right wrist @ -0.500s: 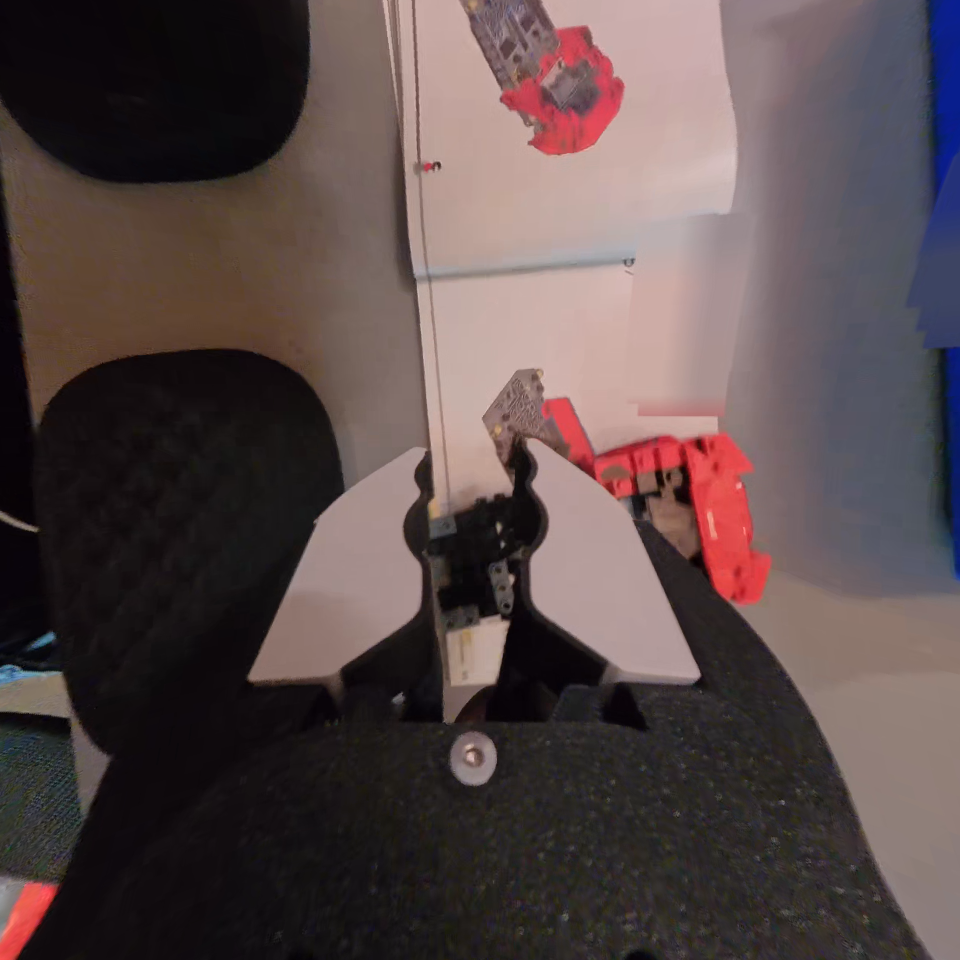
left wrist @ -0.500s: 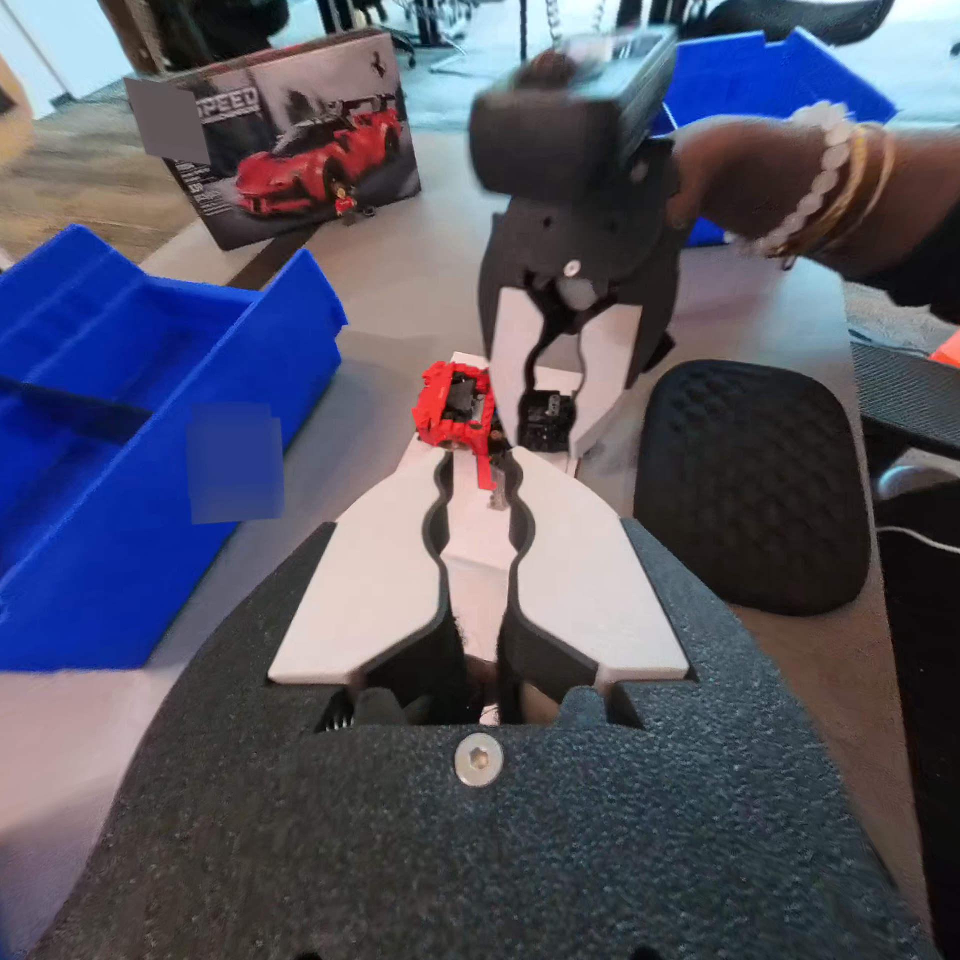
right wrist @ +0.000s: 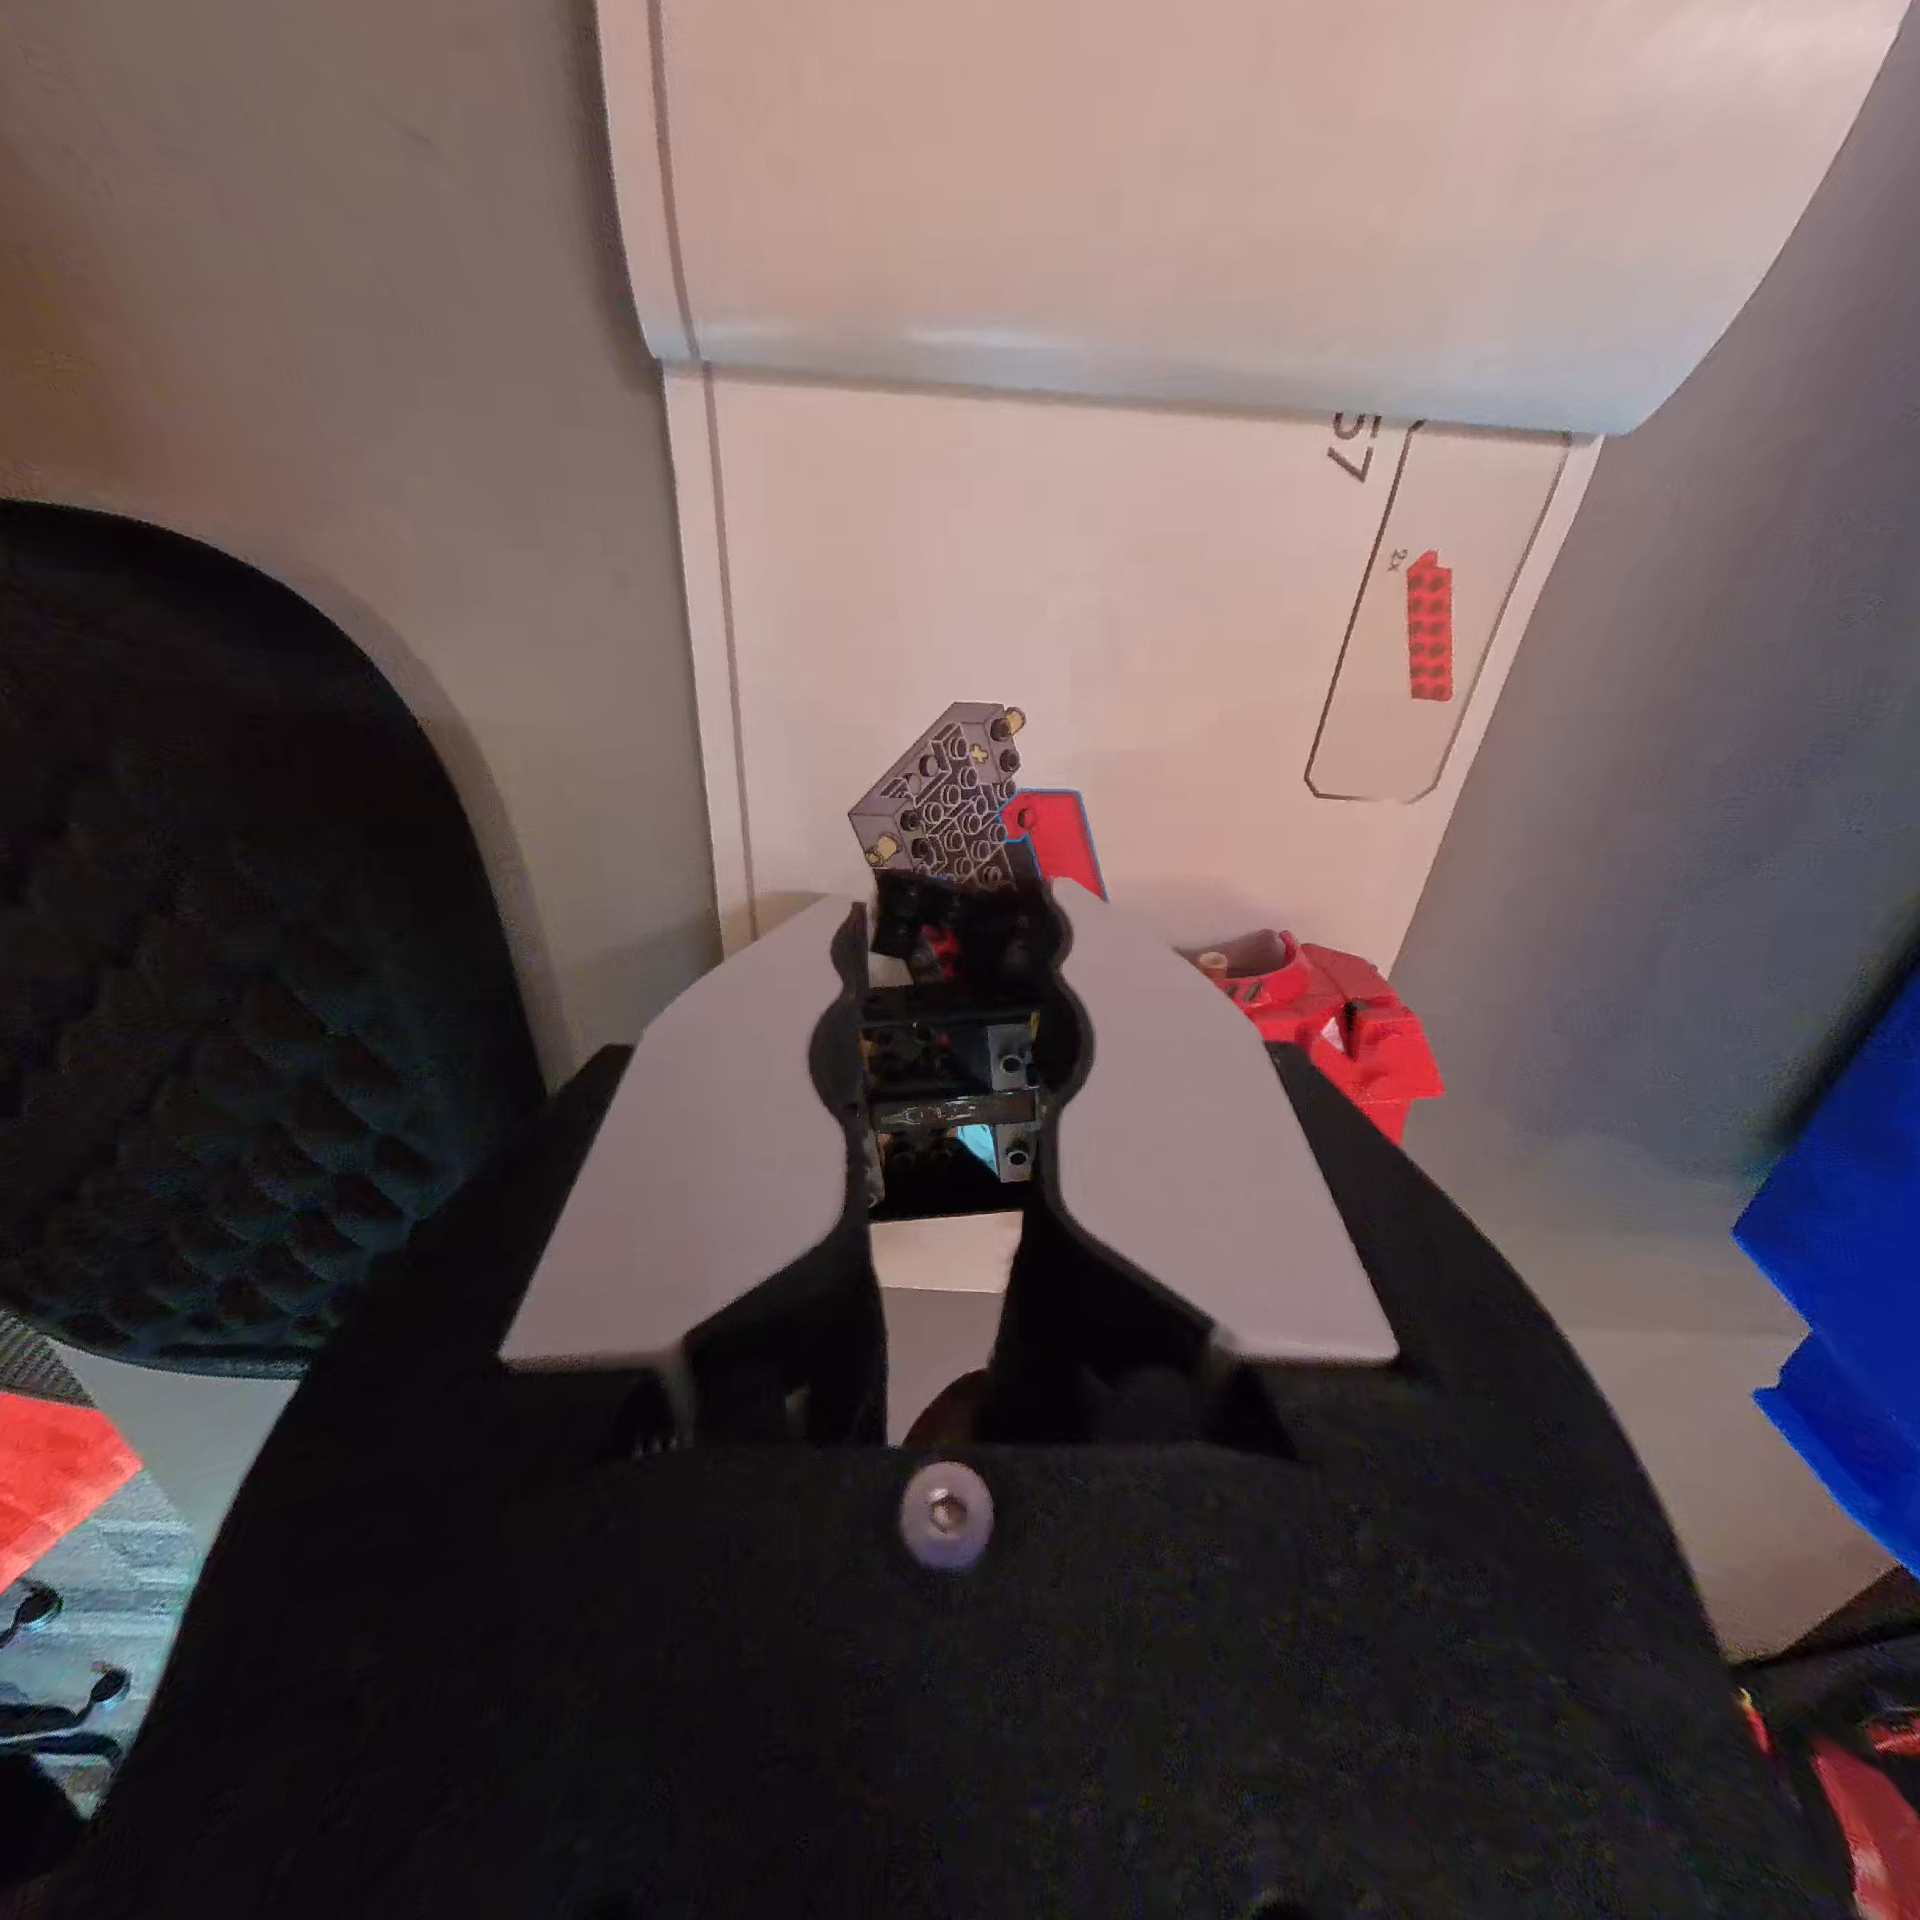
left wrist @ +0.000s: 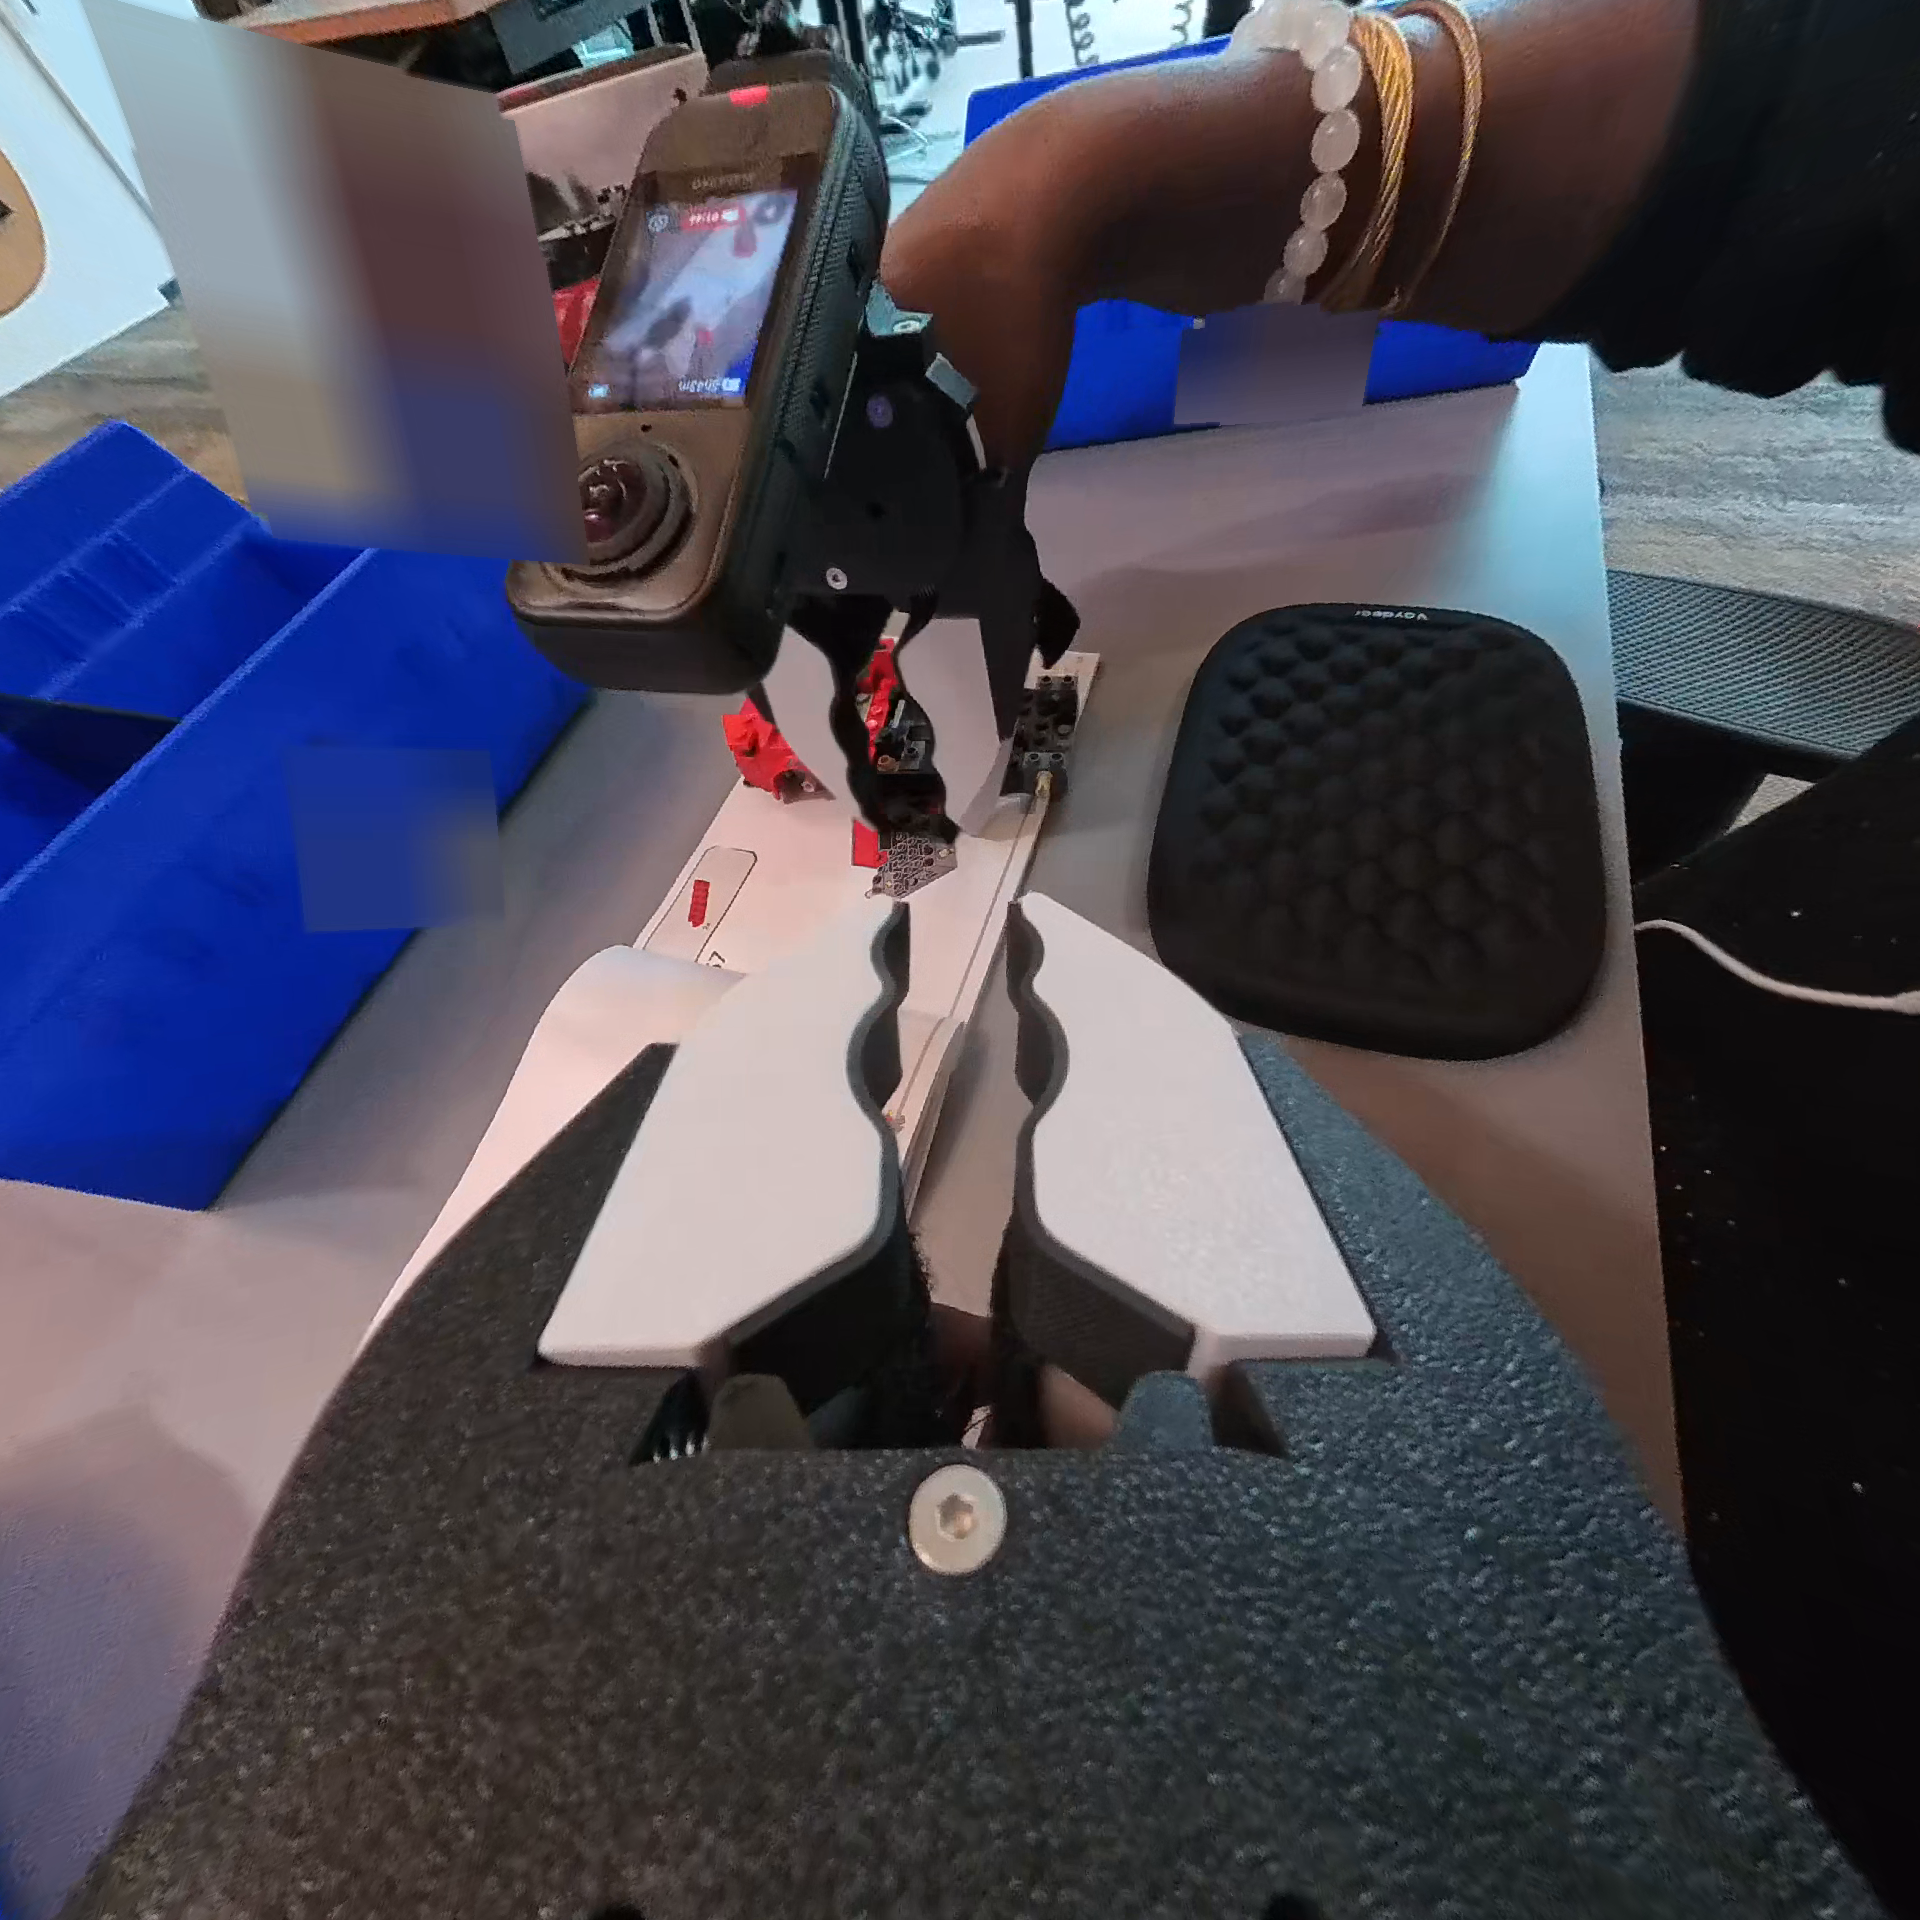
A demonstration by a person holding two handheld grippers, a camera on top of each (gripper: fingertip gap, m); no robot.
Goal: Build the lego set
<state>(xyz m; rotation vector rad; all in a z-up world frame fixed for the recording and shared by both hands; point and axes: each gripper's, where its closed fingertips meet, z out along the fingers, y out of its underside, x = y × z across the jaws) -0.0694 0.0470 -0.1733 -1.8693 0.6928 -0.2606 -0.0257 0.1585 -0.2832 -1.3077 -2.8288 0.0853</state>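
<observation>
The build looks only partly done. The right gripper (right wrist: pixel 951 997) has its jaws pinching a black lego sub-assembly (right wrist: pixel 951 1081) just above the open instruction booklet (right wrist: pixel 1039 582) on the counter (left wrist: pixel 1299 520). A red car-body section (right wrist: pixel 1325 1023) lies apart, just right of it, not yet joined. The left gripper (left wrist: pixel 956 940) hangs nearer, jaws spread and empty. Joining the black and red parts appears to remain, with more steps likely after.
</observation>
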